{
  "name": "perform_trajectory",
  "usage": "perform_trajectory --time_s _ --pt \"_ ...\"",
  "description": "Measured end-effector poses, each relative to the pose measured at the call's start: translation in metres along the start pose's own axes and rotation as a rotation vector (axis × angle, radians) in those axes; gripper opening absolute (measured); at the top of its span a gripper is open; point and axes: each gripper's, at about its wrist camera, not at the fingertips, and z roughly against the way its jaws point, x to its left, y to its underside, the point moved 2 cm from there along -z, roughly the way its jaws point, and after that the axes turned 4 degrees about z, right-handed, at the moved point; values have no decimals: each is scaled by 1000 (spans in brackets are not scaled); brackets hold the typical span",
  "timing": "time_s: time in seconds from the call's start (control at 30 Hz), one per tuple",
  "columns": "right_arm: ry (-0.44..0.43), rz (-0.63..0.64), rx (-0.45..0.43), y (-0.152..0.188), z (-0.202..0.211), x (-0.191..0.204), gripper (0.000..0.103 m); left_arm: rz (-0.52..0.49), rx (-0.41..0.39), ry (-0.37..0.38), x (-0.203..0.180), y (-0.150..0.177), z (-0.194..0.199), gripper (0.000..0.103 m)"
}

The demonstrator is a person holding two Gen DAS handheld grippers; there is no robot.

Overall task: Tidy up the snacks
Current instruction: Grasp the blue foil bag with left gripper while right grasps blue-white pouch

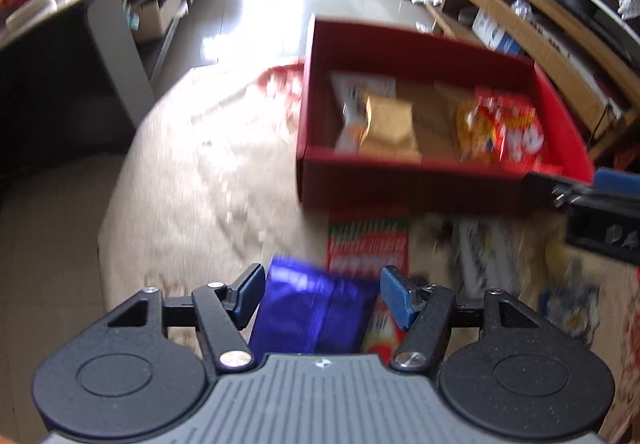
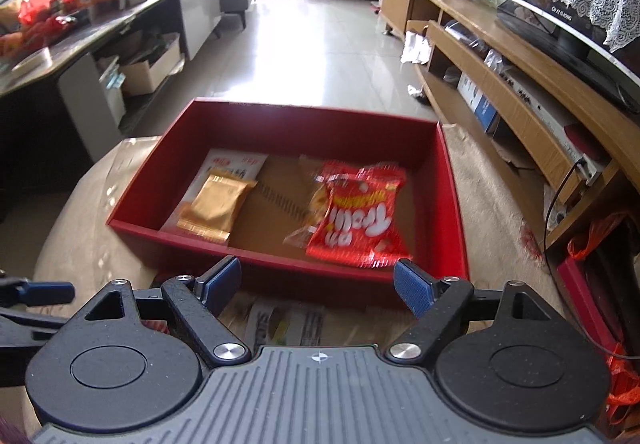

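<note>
Blue snack pouch between left gripper pads, jaws parted, right pad clear of it, short of red box, right gripper wide, empty, before box holding red packet, gold packet

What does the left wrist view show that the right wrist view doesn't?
Only the left wrist view shows a blue packet between the left gripper's fingers, and a red-green packet before the box. Only the right wrist view shows the right gripper open and empty, and a TV. Both show the red box holding a gold packet and a red bag.
</note>
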Motion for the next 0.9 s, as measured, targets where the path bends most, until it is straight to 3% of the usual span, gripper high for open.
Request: perform_trajectory --time_s 0.17,0.43,0.57,0.7,0.9 --pt "-11 8 23 15 6 2 88 18 45 -7 11 19 -13 60" --pt "-14 -12 64 29 5 -4 88 42 64 22 12 24 -22 76" --pt "3 -32 82 33 4 -18 88 36 68 32 13 24 -17 61" --pt "26 -65 99 42 6 -38 88 9 55 41 9 31 -6 39" --pt "74 -143 165 69 5 -71 89 50 69 110 11 36 9 24"
